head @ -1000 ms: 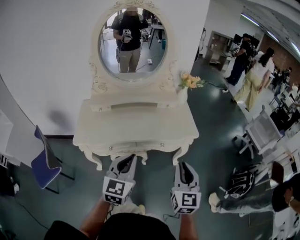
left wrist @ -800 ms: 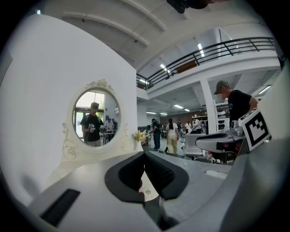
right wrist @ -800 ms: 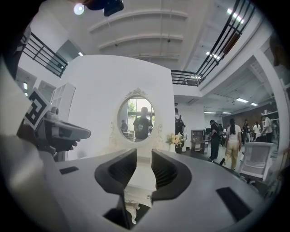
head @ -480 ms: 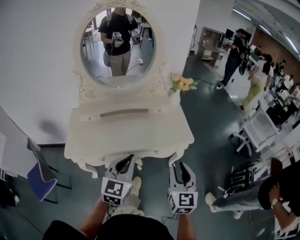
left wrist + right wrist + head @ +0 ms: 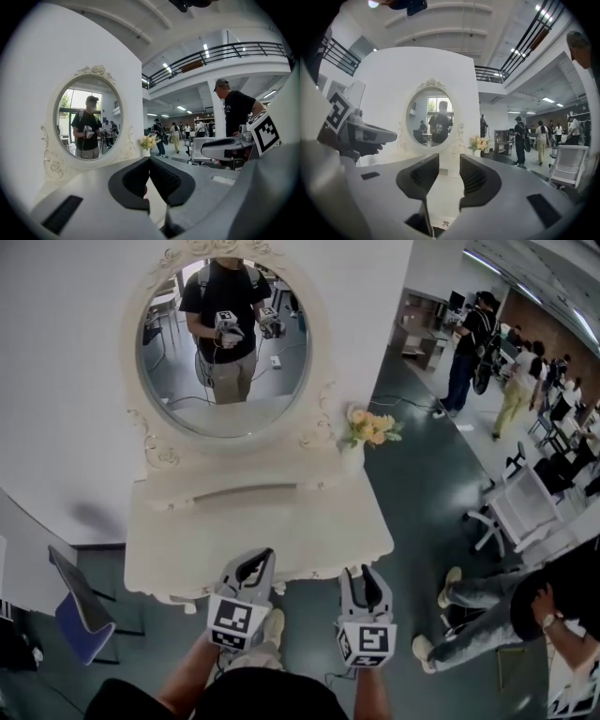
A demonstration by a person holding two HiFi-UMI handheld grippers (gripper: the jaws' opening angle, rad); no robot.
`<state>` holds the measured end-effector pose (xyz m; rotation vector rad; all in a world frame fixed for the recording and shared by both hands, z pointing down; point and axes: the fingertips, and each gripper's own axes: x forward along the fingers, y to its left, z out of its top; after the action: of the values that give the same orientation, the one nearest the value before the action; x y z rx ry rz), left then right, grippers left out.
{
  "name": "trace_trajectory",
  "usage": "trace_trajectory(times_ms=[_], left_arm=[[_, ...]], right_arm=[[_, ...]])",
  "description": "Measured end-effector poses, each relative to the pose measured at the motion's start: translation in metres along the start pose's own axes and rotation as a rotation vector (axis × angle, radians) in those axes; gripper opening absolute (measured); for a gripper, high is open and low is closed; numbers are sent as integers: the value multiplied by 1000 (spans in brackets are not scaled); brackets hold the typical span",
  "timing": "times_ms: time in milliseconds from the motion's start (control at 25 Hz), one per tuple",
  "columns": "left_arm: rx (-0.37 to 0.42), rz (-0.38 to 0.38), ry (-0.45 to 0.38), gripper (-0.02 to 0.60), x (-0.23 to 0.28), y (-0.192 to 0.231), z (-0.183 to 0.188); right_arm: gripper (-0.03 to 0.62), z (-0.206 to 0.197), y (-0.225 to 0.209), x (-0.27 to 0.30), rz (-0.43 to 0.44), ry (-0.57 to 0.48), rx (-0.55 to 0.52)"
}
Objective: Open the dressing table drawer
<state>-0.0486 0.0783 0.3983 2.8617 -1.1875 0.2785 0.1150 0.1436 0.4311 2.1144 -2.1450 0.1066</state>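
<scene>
Before dressing table, left gripper, right gripper abreast, level

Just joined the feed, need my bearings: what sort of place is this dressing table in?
Probably a big open office or lab hall, not a bedroom: the dressing table and its oval mirror stand by a white wall, with an office chair and people at right, and a railed mezzanine overhead.
</scene>
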Motion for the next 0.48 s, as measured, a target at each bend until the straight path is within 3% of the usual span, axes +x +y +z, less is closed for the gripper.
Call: trace_trajectory(times_ms=[480], left_arm=[[-20,-23,16,3,94,70,4]], right_arm=[[132,14,-18,114,-14,11,-19]])
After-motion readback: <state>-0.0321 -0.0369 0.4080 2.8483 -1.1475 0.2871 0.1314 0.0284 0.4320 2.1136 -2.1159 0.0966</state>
